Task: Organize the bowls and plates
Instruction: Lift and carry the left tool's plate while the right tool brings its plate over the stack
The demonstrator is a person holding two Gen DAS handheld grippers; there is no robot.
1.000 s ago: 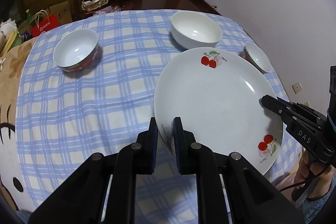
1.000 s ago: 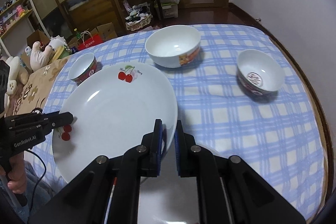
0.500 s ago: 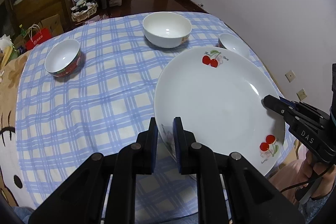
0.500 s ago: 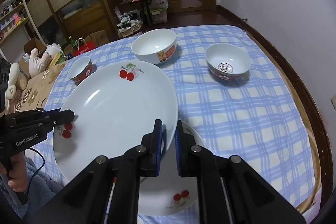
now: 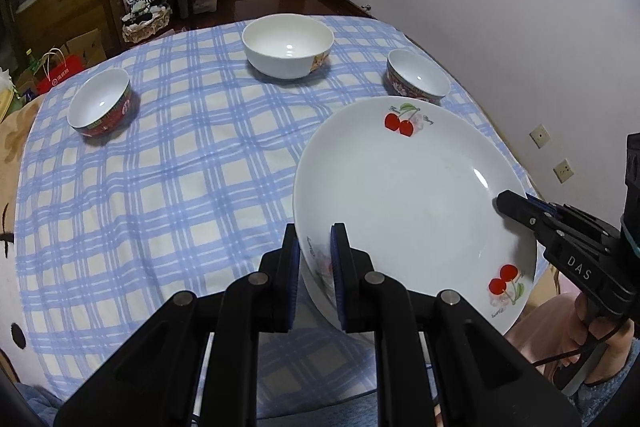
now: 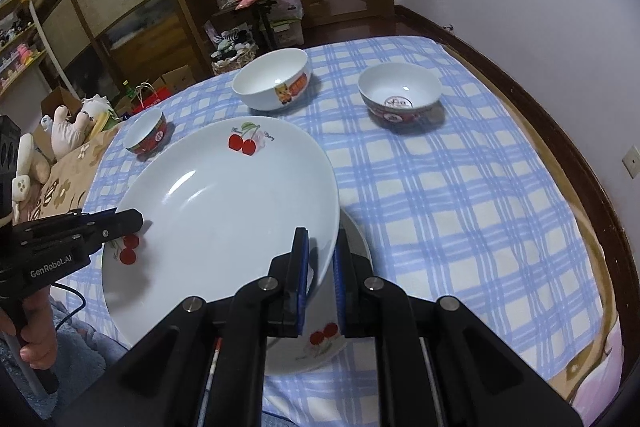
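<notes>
— Above the near edge of the checked tablecloth (image 5: 168, 171), what step was in hand?

— A carry, by my reading. The cherry plate (image 5: 400, 195) was held clear of the cloth by both grippers at once, tilted a little, with a second cherry plate (image 6: 320, 343) lying flat on the cloth directly beneath it in the right wrist view.

— So the plates were being stacked?

— That looked the likeliest aim: setting the held plate onto the lower one. The next move called for both hands to level the plate, line it up over the lower rim and lower together, letting go only once it sat.

— And the fingers?

— The left gripper (image 5: 314, 259) had its fingers nearly together, pinching the plate's left rim between the blue pads. The right gripper (image 6: 320, 267) was just as narrow, pinching the opposite rim, one pad inside the plate and one under it.

— What about the bowls?

— Three stood untouched on the far half of the cloth: the large white bowl (image 5: 288, 47) in the middle, a red-banded bowl (image 5: 100, 103) to the left, a patterned bowl (image 5: 418, 77) to the right, all well apart.
</notes>
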